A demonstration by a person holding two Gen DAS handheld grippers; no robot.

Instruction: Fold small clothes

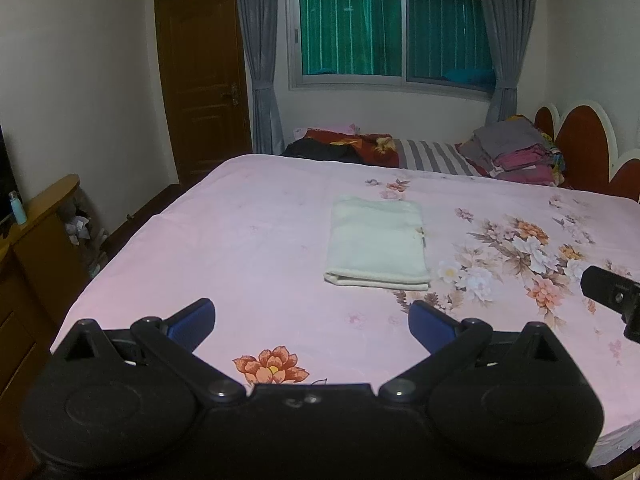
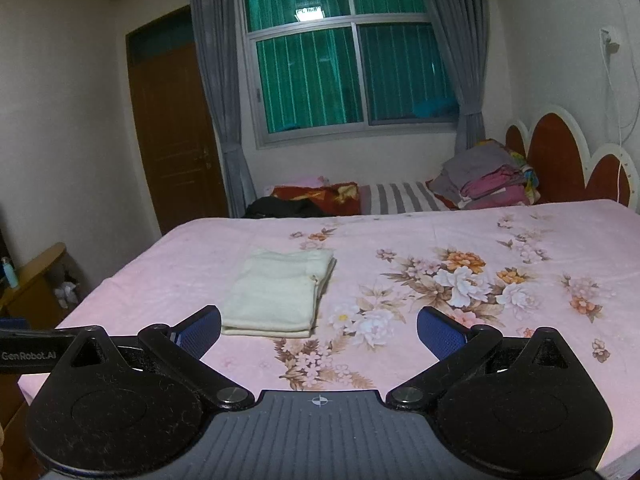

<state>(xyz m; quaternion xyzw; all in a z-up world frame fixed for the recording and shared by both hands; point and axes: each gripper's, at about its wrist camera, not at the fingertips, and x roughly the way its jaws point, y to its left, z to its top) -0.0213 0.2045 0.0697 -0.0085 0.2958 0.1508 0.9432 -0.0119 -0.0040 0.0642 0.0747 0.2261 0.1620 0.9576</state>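
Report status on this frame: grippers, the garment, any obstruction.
Left hand-held gripper open, empty; right hand-held gripper open, empty. Cream garment lies folded flat on the pink bedsheet, untouched. Nothing between grippers and garment.

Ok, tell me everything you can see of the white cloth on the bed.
The cloth is cream-white, soft and slightly fuzzy, like terry or knit. It is folded into a neat rectangle of several layers, with layered edges showing along its near end and right side. A small tag or bit of trim sits on the right edge. It lies flat on the pink floral sheet, touching nothing else. Both grippers, left and right, are open and apart from it.
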